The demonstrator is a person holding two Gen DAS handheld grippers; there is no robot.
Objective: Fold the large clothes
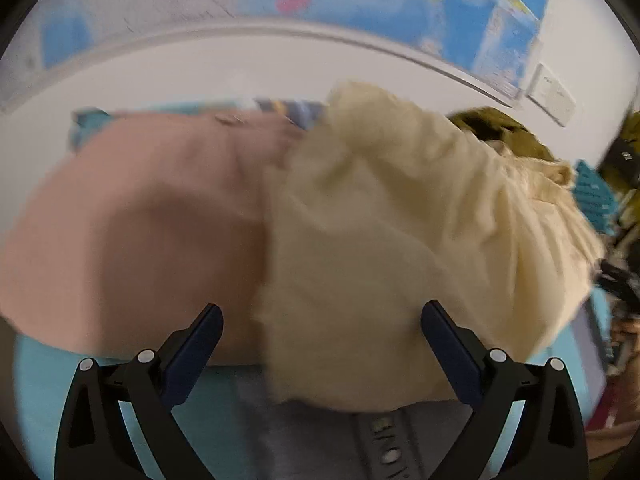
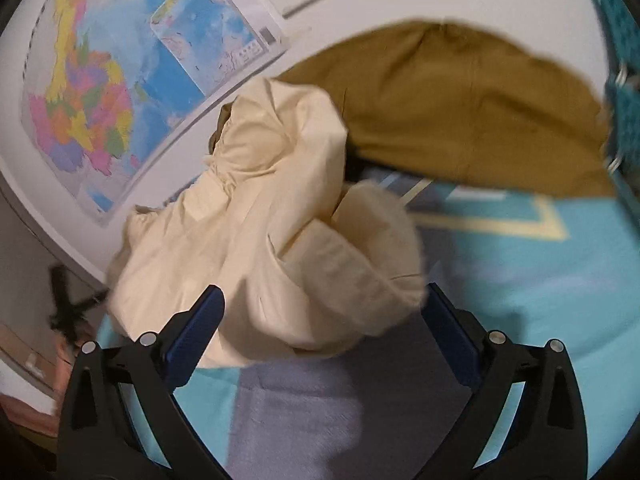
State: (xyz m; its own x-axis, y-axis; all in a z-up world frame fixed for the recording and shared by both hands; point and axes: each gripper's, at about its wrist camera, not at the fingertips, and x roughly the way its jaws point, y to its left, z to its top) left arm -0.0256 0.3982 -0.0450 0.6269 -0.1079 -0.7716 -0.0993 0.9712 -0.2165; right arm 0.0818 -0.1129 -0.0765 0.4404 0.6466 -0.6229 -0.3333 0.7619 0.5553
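We see both the left gripper (image 1: 322,316) and right gripper (image 2: 324,304) with jaws spread wide, unloaded, over the crumpled cream garment (image 2: 272,216) at frame centre.

Each fisheye camera sits just behind its own tongs and looks forward and steeply down along them at the clothes, from close range. Both views share the cream garment (image 1: 400,220) (image 2: 260,220), the olive-brown garment (image 1: 504,136) (image 2: 472,112) and the wall map (image 1: 360,0) (image 2: 100,92). The left view faces the wall squarely; the right is rolled sideways.
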